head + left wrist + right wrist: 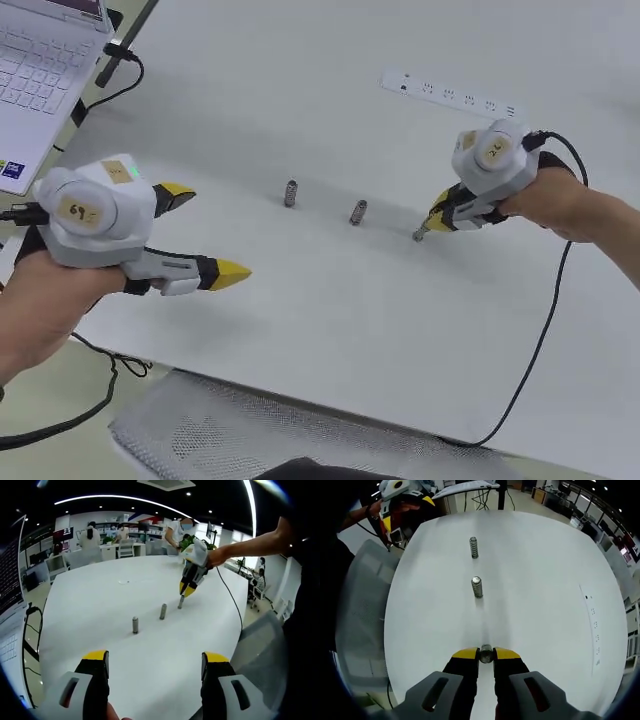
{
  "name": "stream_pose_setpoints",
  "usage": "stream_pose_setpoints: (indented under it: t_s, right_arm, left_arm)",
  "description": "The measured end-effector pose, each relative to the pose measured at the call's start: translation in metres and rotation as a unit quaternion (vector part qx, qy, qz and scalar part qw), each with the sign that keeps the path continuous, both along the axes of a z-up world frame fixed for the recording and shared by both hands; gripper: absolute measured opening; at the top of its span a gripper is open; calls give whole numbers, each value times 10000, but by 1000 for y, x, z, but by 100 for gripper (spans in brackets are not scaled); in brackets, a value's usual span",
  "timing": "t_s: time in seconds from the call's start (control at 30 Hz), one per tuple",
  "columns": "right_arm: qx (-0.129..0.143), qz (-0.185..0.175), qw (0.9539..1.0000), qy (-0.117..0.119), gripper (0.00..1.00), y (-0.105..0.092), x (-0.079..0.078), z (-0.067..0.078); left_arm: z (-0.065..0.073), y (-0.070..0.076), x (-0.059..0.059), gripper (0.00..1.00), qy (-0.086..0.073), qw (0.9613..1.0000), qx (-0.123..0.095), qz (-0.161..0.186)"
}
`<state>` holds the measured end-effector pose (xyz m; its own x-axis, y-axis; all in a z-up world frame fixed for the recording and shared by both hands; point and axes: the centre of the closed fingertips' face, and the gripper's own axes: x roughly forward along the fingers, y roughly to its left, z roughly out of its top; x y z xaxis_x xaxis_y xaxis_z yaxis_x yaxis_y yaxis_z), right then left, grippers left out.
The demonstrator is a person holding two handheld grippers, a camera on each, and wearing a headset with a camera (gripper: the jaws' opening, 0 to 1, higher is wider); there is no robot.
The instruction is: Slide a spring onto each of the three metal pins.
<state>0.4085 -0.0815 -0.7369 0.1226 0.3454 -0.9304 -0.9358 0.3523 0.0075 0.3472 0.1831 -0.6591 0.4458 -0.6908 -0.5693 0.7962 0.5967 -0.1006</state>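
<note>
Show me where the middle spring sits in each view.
Head view: middle spring at centre, second in the row.
Left gripper view: spring near centre, above the jaws.
Right gripper view: spring at centre, ahead of the jaws.
Shared landmark: right gripper, shut on the end spring next to it.

The left gripper [212, 232], at the lower left of the frame, has a rounded pale-grey housing and black jaws tipped with yellow. It carries a round tan sticker [80, 212] with handwritten digits that look like "69", and a small tan label [117, 171] beside a green glow. The right gripper [433, 222], at the upper right, looks alike; its own sticker [495, 151] is unreadable. A black cable [545, 330] trails from it.
</note>
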Motion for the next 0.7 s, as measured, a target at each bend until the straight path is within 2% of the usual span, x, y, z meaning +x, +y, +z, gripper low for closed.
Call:
stream_pose_setpoints:
  t_s: [0.7]
  right_arm:
    - [-157, 155, 9997, 122, 9, 1, -1, -17]
  left_arm:
    - [-2, 3, 0, 72, 54, 10000, 10, 54]
